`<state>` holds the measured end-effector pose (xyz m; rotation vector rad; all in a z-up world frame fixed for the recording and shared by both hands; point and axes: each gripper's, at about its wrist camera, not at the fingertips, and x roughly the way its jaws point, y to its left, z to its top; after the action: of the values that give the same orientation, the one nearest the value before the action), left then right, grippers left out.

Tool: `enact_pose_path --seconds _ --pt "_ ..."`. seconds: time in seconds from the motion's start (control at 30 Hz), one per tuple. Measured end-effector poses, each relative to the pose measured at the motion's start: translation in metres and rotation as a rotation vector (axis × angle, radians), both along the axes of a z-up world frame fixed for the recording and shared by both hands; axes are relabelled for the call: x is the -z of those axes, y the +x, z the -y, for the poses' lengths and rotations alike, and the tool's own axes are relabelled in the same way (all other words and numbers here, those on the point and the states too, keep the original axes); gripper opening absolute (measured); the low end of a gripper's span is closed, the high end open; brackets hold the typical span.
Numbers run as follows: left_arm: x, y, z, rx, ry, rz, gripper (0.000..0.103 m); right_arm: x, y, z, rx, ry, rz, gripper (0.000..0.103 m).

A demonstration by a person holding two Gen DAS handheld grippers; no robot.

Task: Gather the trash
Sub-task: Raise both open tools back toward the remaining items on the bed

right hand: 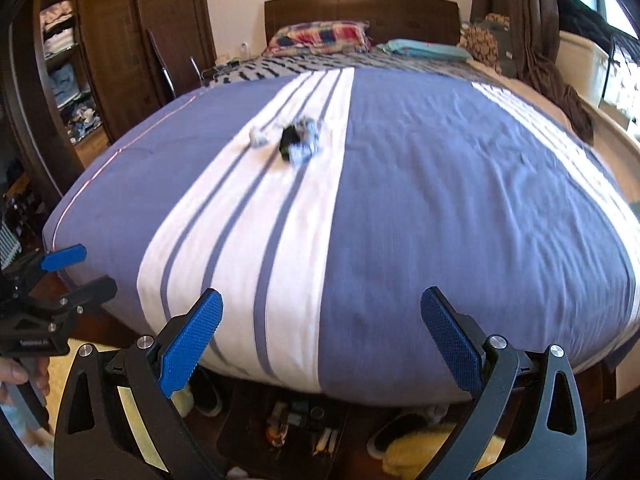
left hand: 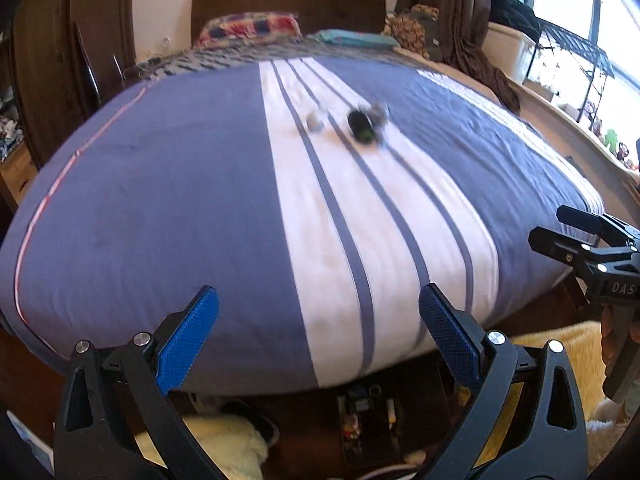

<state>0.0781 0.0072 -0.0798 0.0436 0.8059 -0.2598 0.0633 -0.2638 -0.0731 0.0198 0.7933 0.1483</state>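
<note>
A small pile of trash lies on the white stripe in the middle of the bed: a black can-like object (left hand: 361, 126) (right hand: 289, 141), a crumpled pale paper (left hand: 379, 114) (right hand: 305, 145) against it, and a small crumpled wad (left hand: 315, 121) (right hand: 258, 137) to its left. My left gripper (left hand: 319, 336) is open and empty at the foot of the bed, far from the trash; it also shows in the right wrist view (right hand: 78, 272). My right gripper (right hand: 322, 338) is open and empty too, and it shows in the left wrist view (left hand: 556, 226).
The bed's blue and white striped cover (left hand: 160, 208) (right hand: 460, 200) fills both views. Pillows (right hand: 320, 36) and a dark headboard (left hand: 288, 2) are at the far end. A wardrobe (right hand: 120, 40) stands left, a window and shelf (left hand: 580, 60) right. Shoes and clutter (right hand: 296, 420) lie on the floor below.
</note>
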Motion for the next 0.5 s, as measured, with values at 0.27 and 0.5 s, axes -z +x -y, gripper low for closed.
enact_pose_path --seconds 0.27,0.5 --pt "-0.021 0.033 0.001 -0.006 0.002 0.034 0.095 -0.023 0.035 -0.005 -0.018 -0.014 0.036 0.099" --pt "-0.016 0.074 0.002 -0.016 0.006 0.012 0.095 -0.027 0.076 -0.007 -0.012 -0.021 0.034 0.099"
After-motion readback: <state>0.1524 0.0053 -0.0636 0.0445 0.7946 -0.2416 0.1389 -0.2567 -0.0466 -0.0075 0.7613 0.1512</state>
